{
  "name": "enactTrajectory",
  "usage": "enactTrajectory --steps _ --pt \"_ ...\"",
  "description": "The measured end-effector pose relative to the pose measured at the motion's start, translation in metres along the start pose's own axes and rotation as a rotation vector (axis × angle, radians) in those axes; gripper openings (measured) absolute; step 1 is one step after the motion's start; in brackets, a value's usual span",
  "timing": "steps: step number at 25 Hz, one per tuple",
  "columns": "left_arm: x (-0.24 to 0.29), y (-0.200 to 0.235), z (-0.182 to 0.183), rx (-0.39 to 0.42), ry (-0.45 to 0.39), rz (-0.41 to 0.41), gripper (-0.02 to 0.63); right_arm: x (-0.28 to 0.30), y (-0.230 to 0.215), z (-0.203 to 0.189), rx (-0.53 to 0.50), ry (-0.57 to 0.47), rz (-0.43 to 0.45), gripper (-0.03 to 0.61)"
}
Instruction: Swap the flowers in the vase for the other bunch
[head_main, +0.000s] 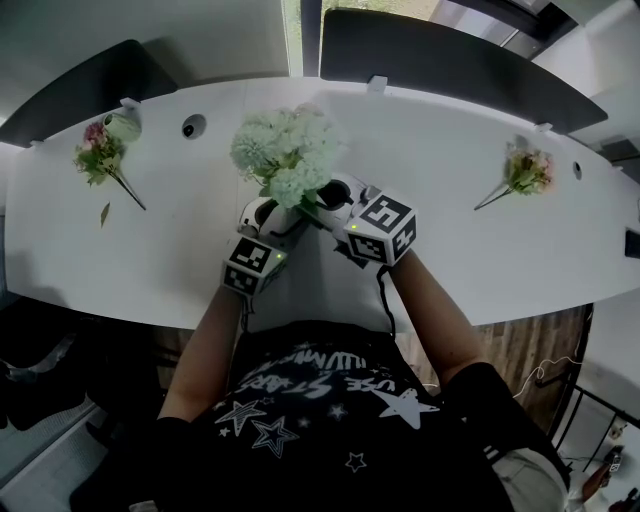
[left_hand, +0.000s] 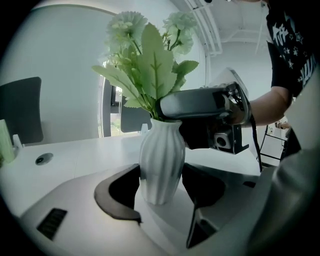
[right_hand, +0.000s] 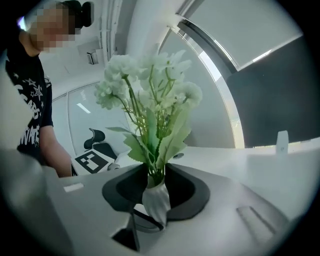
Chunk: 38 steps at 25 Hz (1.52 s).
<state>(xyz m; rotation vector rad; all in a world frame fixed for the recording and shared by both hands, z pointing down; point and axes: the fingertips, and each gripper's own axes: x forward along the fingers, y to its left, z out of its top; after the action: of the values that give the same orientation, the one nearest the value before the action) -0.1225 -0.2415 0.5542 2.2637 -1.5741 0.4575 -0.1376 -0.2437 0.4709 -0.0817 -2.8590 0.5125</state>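
A white ribbed vase (left_hand: 160, 155) stands on the white table (head_main: 450, 240) and holds a bunch of white-green flowers (head_main: 290, 150). My left gripper (left_hand: 161, 172) is shut on the vase's body, one pad against each side. My right gripper (right_hand: 155, 175) reaches in from the other side at the vase's mouth. Its jaws flank the stems (right_hand: 154, 167) just above the lip and stand a little apart from them, so it is open. Two pink bunches lie on the table, one far left (head_main: 100, 152) and one far right (head_main: 527, 172).
Dark chair backs stand behind the table at the left (head_main: 90, 85) and the right (head_main: 450, 60). A round cable grommet (head_main: 193, 127) sits left of the vase, and a fallen leaf (head_main: 105, 213) lies near the left bunch. The table's front edge runs just under my forearms.
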Motion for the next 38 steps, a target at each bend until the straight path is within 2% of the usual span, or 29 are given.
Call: enactTrajectory --steps 3,11,24,30,38 --pt "-0.001 0.001 0.0 -0.006 -0.004 0.003 0.276 0.001 0.0 0.001 -0.036 0.002 -0.015 0.089" --pt "0.0 0.0 -0.003 -0.001 -0.001 0.003 0.275 -0.004 -0.001 0.013 -0.037 -0.041 -0.035 0.083" --pt "-0.001 0.002 -0.005 -0.002 0.005 0.004 0.276 -0.031 0.006 0.071 0.014 -0.226 -0.076 0.075" --pt "-0.004 0.003 0.0 -0.005 0.013 -0.007 0.276 -0.05 0.012 0.102 -0.026 -0.296 -0.141 0.074" --pt "0.003 -0.009 0.003 0.01 0.017 -0.02 0.276 -0.102 0.015 0.121 0.003 -0.403 -0.277 0.072"
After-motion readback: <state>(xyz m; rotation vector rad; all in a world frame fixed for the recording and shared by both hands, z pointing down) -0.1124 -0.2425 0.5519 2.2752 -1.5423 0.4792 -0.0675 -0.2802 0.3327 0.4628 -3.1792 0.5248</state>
